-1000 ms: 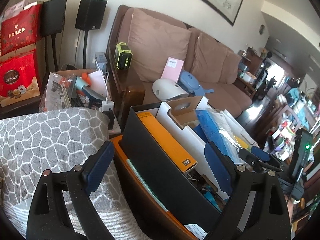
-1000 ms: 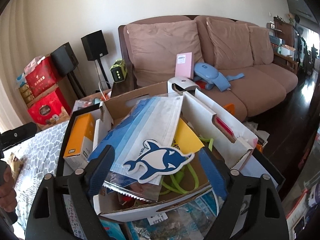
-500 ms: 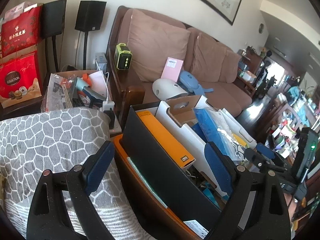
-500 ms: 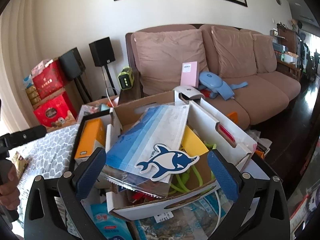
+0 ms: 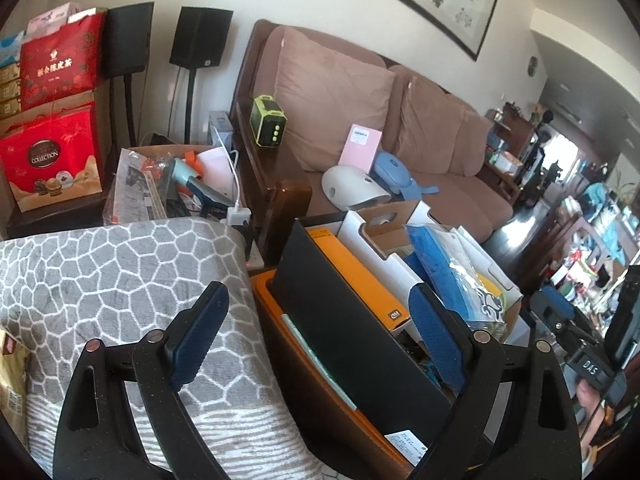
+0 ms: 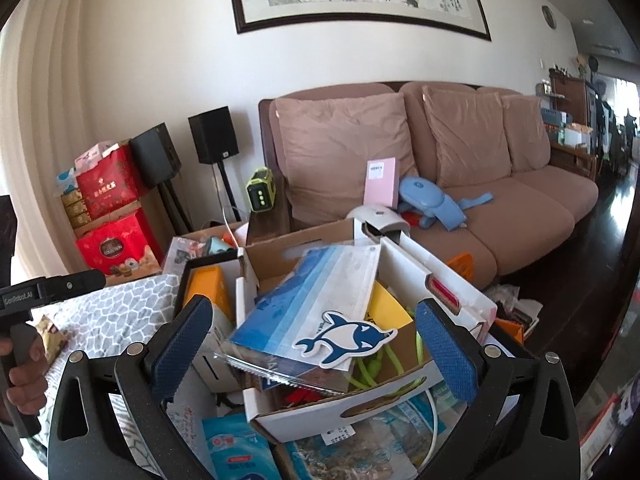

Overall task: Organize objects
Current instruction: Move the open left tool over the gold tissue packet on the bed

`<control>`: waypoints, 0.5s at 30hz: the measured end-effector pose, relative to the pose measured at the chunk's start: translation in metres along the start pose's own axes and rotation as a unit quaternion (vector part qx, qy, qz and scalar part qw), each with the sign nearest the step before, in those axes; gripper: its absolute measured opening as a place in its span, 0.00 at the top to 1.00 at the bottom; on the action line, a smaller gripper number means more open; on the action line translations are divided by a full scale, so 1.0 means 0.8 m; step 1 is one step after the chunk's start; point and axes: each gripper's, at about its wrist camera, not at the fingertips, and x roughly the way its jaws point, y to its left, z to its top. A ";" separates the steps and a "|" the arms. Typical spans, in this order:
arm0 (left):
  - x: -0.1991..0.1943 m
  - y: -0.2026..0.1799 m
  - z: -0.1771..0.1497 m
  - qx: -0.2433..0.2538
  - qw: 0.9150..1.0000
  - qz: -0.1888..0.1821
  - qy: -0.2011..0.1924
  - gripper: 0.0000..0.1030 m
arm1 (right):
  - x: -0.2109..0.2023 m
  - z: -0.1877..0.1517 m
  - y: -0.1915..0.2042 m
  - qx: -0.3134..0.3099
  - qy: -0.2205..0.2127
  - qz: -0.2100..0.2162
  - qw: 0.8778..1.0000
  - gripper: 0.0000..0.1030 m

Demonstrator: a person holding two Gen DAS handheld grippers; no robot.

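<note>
Both grippers, left gripper (image 5: 316, 320) and right gripper (image 6: 310, 338), hang wide apart, empty. The white cardboard box (image 6: 404, 258) holds a blue-white pouch (image 6: 308, 300) topped by a whale sticker (image 6: 346, 336); the black box (image 5: 360, 344) beside it holds an orange carton (image 5: 360, 280).

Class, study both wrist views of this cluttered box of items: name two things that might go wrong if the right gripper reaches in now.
1. The dolphin cut-out lies loose on a blue and white packet that slopes over the cardboard box; a nudge may slide both off.
2. The right gripper is open and empty over a crowded pile, so closing might pinch the green cord or the packet too.
</note>
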 end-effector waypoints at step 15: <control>-0.039 0.049 -0.014 -0.010 0.999 0.053 -0.009 0.12 | -0.010 0.004 0.040 -0.022 -0.019 0.027 0.999 0.01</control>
